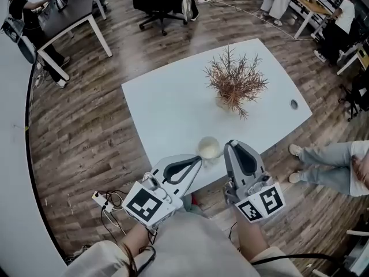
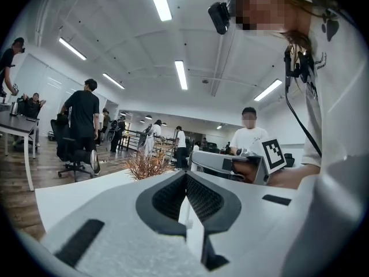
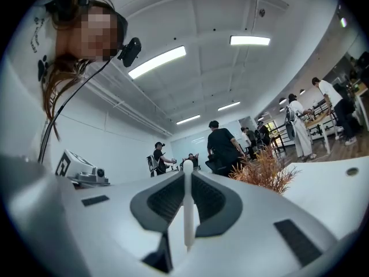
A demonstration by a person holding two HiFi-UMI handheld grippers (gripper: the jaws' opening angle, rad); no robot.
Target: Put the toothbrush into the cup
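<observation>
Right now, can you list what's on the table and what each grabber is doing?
table: white
plant: dry, bushy, farther back
cup: pale, near the front edge, just beyond both gripper tips
right gripper: shut on the white toothbrush
left gripper: jaws nearly together, a white sliver between; cannot tell what
task: toothbrush not yet in cup
</observation>
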